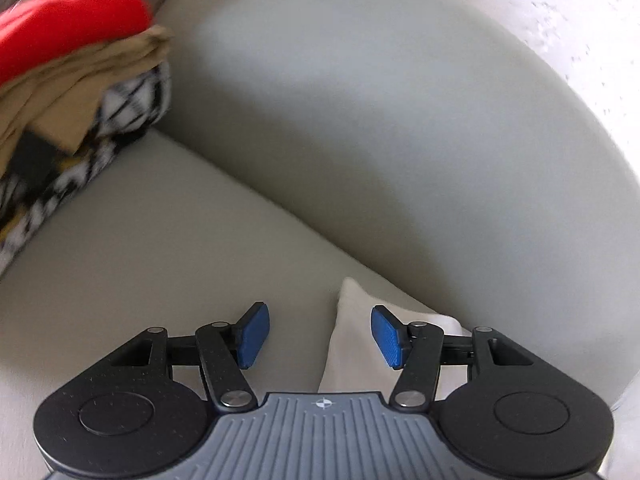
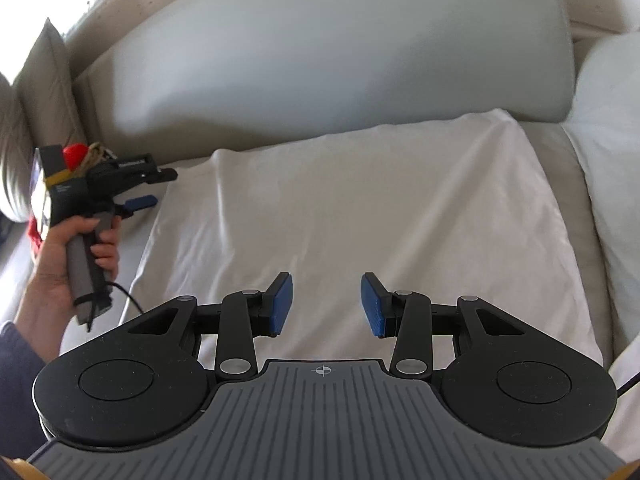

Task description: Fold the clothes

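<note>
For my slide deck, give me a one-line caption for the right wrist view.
Open right gripper over a white cloth spread on a sofa, left gripper at its corner.

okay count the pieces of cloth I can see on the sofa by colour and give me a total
White cloth, spread on the seat: 1
Red garment, top of the pile: 1
Tan garment, under the red one: 1
Black-and-white patterned garment, bottom of the pile: 1
Total: 4

The pile is blurred, so more layers may be hidden.
</note>
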`<action>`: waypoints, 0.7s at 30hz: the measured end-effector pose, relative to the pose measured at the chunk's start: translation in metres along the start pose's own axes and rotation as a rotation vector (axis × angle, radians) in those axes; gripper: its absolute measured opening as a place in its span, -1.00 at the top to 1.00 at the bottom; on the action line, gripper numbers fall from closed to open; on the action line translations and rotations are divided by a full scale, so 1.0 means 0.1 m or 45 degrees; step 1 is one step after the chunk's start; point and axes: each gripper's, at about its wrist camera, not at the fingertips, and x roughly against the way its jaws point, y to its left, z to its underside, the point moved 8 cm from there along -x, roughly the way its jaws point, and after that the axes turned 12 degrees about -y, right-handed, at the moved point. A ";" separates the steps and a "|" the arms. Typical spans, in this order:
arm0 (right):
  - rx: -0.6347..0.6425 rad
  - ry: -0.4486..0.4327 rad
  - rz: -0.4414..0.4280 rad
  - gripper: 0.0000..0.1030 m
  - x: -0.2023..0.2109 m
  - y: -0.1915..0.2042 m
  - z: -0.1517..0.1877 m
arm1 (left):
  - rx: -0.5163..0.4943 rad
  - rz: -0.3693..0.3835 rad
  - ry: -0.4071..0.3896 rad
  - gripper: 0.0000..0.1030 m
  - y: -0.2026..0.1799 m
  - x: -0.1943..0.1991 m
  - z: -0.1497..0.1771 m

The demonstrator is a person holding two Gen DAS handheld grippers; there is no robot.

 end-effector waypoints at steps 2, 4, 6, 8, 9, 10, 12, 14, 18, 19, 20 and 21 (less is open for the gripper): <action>-0.010 -0.002 0.024 0.14 -0.12 -0.12 0.03 | -0.030 0.024 -0.022 0.32 -0.08 -0.05 0.01; -0.006 0.003 0.049 0.14 -0.16 -0.20 0.05 | -0.076 0.069 -0.024 0.93 -0.19 -0.08 0.05; -0.009 0.002 0.069 0.14 -0.15 -0.26 0.05 | -0.138 0.119 -0.002 0.98 -0.30 -0.09 0.10; -0.027 -0.008 0.087 0.14 -0.14 -0.30 0.04 | -0.259 0.046 -0.063 0.98 -0.35 -0.06 0.08; -0.036 -0.009 0.092 0.14 -0.13 -0.32 0.05 | -0.264 0.011 -0.090 0.98 -0.33 -0.04 0.04; -0.043 -0.010 0.099 0.14 -0.13 -0.33 0.05 | -0.270 -0.023 -0.117 0.98 -0.31 -0.03 0.01; -0.049 -0.004 0.113 0.14 -0.14 -0.35 0.06 | -0.318 -0.058 -0.151 0.98 -0.30 -0.02 -0.02; -0.061 0.003 0.125 0.14 -0.12 -0.37 0.06 | -0.374 -0.091 -0.154 0.96 -0.31 -0.05 0.01; -0.124 -0.050 0.127 0.13 0.14 -0.41 -0.01 | -0.465 -0.217 -0.106 0.48 -0.35 0.00 0.02; -0.137 -0.079 0.131 0.12 0.24 -0.43 -0.04 | -0.480 -0.265 -0.083 0.43 -0.38 0.07 -0.01; -0.147 -0.109 0.138 0.10 0.37 -0.46 -0.07 | -0.493 -0.311 -0.081 0.38 -0.42 0.20 -0.08; -0.158 -0.139 0.144 0.07 0.52 -0.48 -0.10 | -0.507 -0.337 -0.076 0.29 -0.44 0.37 -0.13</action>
